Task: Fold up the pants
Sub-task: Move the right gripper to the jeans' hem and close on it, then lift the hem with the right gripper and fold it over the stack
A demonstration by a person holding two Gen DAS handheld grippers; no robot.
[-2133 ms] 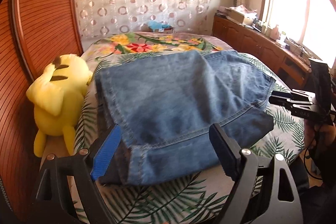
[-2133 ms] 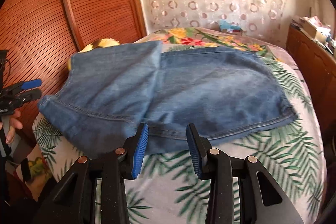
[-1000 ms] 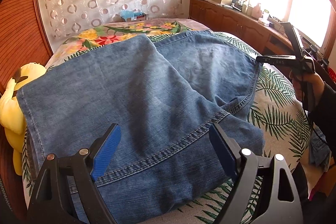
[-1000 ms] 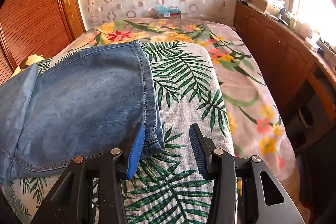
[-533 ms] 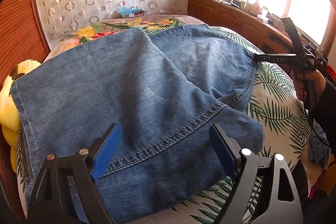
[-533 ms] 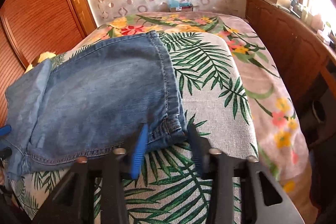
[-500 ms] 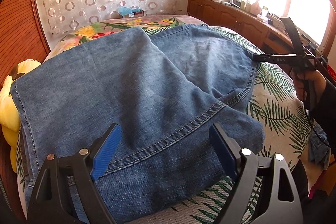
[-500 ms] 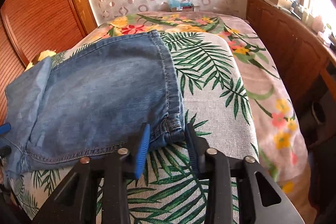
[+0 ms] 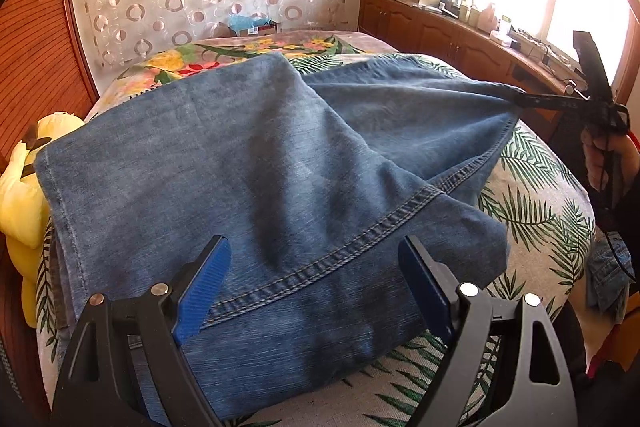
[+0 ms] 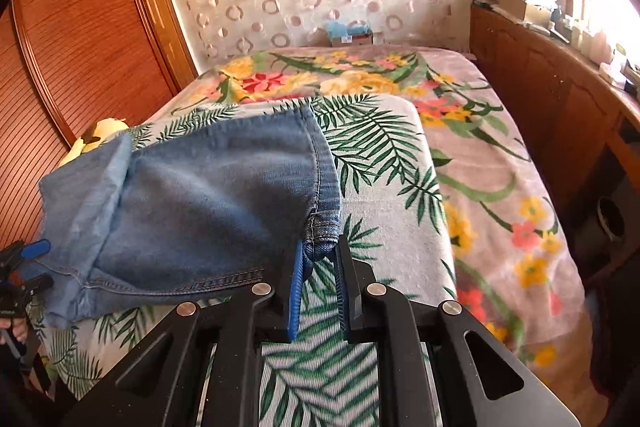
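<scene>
Blue denim pants [image 9: 260, 187] lie folded over on a leaf-print cloth [image 9: 532, 211] on the bed. My left gripper [image 9: 314, 281] is open and hovers over the near edge of the denim, holding nothing. My right gripper [image 10: 318, 259] is shut on a corner of the pants [image 10: 320, 231] at their right edge and lifts it a little. In the left wrist view the right gripper [image 9: 532, 101] shows at the far right, pinching that corner. The pants also show in the right wrist view [image 10: 208, 211].
A yellow plush toy [image 9: 20, 195] lies at the bed's left edge by the wooden wall [image 9: 36, 39]. A floral bedspread [image 10: 500, 187] covers the bed. A wooden counter [image 9: 460, 35] with clutter runs under the window at the right.
My right gripper has closed on the pants' right corner and raised it. My left gripper has stayed open over the near edge of the denim.
</scene>
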